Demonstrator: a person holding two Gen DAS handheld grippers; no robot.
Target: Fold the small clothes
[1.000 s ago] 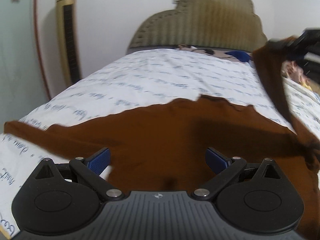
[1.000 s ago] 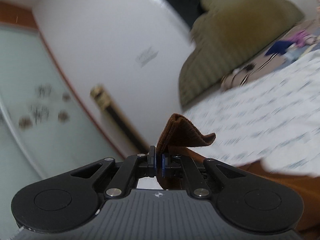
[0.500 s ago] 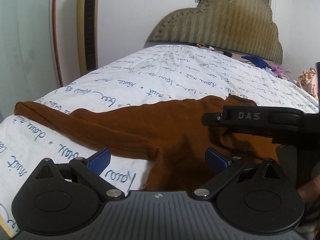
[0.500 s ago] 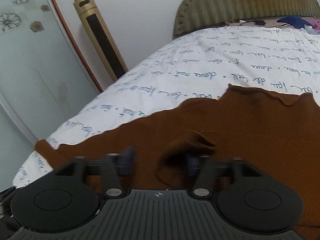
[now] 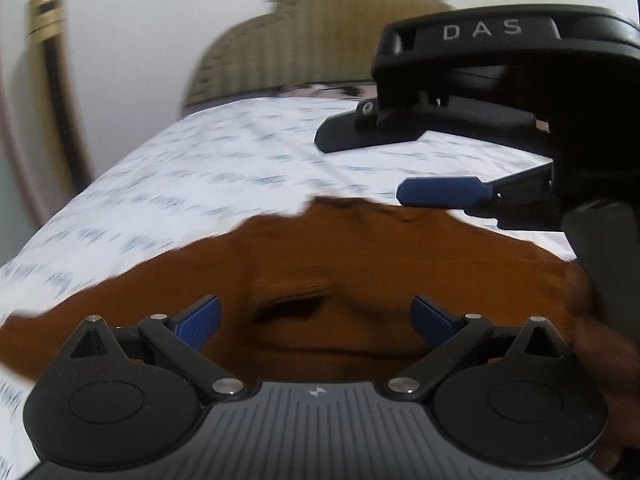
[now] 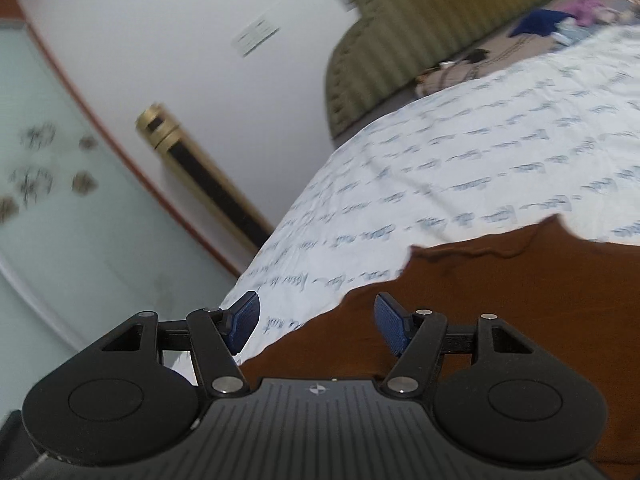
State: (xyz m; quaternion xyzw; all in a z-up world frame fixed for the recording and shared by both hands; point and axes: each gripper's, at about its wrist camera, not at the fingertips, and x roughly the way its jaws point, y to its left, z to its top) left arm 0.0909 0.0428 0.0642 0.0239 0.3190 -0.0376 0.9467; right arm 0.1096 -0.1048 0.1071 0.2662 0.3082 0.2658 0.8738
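A brown garment (image 5: 360, 264) lies spread on the white bedsheet (image 5: 208, 176), with a fold ridge across its middle in the blurred left wrist view. My left gripper (image 5: 316, 320) hovers over its near part, jaws open with nothing between them. My right gripper (image 5: 360, 168) comes in from the right, above the garment's far edge, seen side-on with its blue pads (image 5: 440, 192) apart. In the right wrist view the right gripper (image 6: 316, 326) is open and empty over the left edge of the garment (image 6: 500, 300), where it meets the sheet (image 6: 460, 168).
A padded olive headboard (image 6: 420, 28) stands at the far end of the bed, with loose clothes (image 6: 540, 24) piled beside it. A gold and black tower unit (image 6: 200, 176) leans by the wall. A glass door (image 6: 60, 200) is on the left. A person's hand (image 5: 592, 340) grips the right handle.
The right gripper opened and let go of the brown fold it held a second ago; the cloth now lies on the garment. Both grippers shifted, and the right one now sits higher in the left view.
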